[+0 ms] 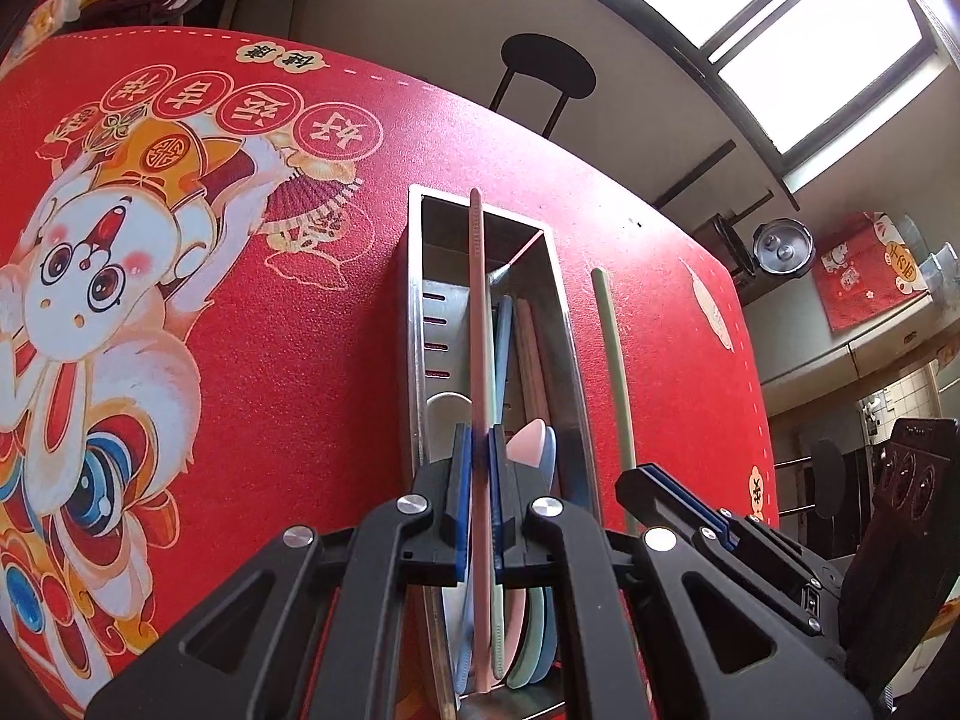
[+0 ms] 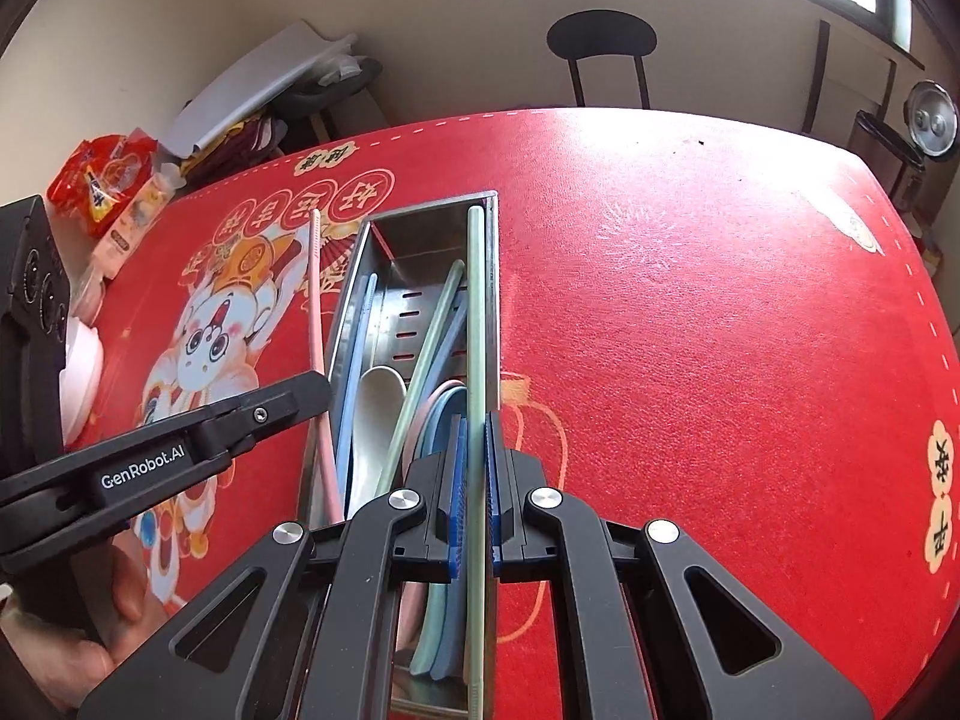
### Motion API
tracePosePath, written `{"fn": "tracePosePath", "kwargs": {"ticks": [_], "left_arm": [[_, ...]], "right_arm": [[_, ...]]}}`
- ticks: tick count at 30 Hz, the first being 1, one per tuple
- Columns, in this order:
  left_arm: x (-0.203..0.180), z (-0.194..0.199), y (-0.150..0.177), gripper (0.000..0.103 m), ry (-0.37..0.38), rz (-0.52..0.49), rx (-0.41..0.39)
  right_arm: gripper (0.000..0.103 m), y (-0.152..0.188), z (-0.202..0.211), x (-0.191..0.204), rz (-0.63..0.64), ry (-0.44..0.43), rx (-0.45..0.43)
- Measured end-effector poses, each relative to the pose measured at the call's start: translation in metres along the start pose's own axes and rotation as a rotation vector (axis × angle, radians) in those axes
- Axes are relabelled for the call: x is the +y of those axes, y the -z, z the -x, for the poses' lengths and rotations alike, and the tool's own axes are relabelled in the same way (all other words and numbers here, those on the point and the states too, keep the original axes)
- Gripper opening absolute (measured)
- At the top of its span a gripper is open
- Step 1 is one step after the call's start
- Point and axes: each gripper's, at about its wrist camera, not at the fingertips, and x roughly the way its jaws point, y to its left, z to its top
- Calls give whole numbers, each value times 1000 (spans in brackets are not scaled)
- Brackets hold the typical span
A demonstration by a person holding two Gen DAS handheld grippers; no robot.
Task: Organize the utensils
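A steel utensil box [image 1: 414, 300] lies on the red printed table mat [image 1: 270, 360] and holds pastel spoons [image 1: 534, 438] and chopsticks. My left gripper [image 1: 478, 450] is shut on a pink chopstick [image 1: 477, 300] that runs lengthwise above the box. The right gripper [image 1: 636, 477] is beside it with a green chopstick [image 1: 612, 348]. In the right wrist view my right gripper [image 2: 476, 438] is shut on the green chopstick [image 2: 476, 312], over the right side of the box [image 2: 432, 204]. The left gripper [image 2: 318, 387] holds the pink chopstick [image 2: 317, 300] by the box's left wall. A white spoon [image 2: 378, 402] lies inside.
A black stool [image 2: 600, 39] stands beyond the table's far edge. Snack packets [image 2: 102, 180] and a white bowl [image 2: 81, 372] sit at the table's left end. A steel pot [image 2: 930, 120] is at the far right. A person's hand [image 2: 90, 630] grips the left tool.
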Motion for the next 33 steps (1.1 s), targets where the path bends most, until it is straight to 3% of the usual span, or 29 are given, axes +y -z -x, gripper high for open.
{"fn": "tracePosePath", "kwargs": {"ticks": [15,21,26,27,28,29,33], "left_arm": [[-1,-3,-4,8,-33,-63,25],[1,9,-7,23,-46,-85,6],[-3,31,-11,45,-70,-152,-26],[-5,37,-12,48,-72,-169,-36],[-6,43,-14,53,-75,-186,-48],[-8,51,-15,59,-81,-208,-66],[-20,84,-21,79,-82,-282,-133]], "right_arm": [[6,-3,-14,2,-1,-2,20],[8,-4,-13,2,-13,-8,27],[10,-5,7,5,-15,7,-8],[19,-6,13,5,-15,14,-19],[46,-6,21,5,-19,13,-36],[58,-6,30,4,-26,12,-55],[66,-7,65,2,-31,25,-119]]}}
